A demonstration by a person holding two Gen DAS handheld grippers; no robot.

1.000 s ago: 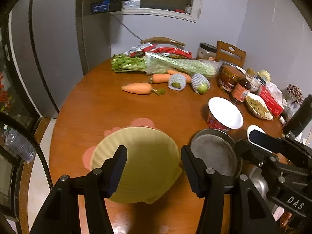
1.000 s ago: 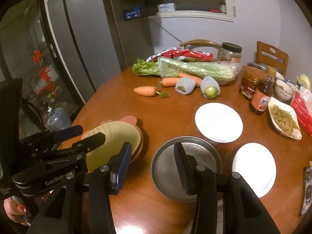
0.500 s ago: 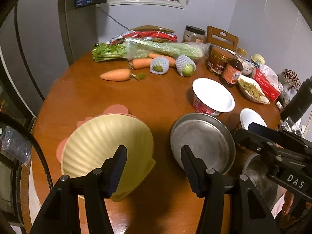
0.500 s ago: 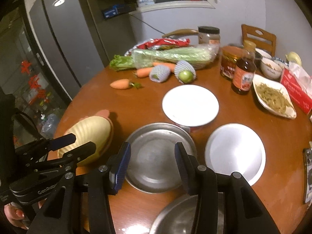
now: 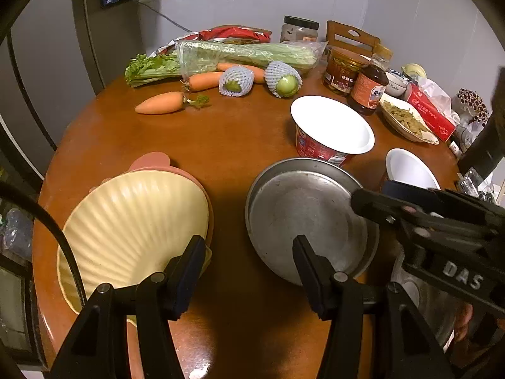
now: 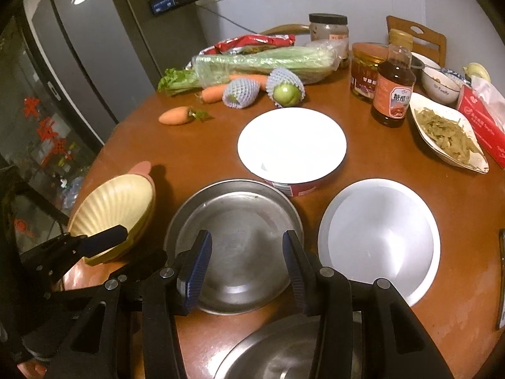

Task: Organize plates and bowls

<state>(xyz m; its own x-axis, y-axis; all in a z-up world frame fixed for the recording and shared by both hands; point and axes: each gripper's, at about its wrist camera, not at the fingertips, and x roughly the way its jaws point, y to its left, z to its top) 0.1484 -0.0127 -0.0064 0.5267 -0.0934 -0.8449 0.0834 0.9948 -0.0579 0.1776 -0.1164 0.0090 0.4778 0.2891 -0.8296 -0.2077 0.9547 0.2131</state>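
- Plates and bowls sit at the near edge of a round wooden bench (image 6: 202, 154): a yellow ribbed bowl (image 5: 132, 230) on a pink plate (image 5: 151, 162), a steel plate (image 6: 233, 243), and a white plate (image 6: 378, 237).
- Carrots (image 5: 161, 103), celery (image 5: 240, 55) and jars (image 6: 366, 69) crowd the far side.
- Left claw (image 5: 246, 268) and right claw (image 6: 247, 265) tilt downward, jaws apart, holding nothing.

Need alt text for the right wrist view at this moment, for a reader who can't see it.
The right gripper, jaws open and empty, hangs over a steel plate on a round wooden table. A white bowl sits to its right, a yellow ribbed bowl to its left with the left gripper at its rim; vegetables and jars lie beyond.
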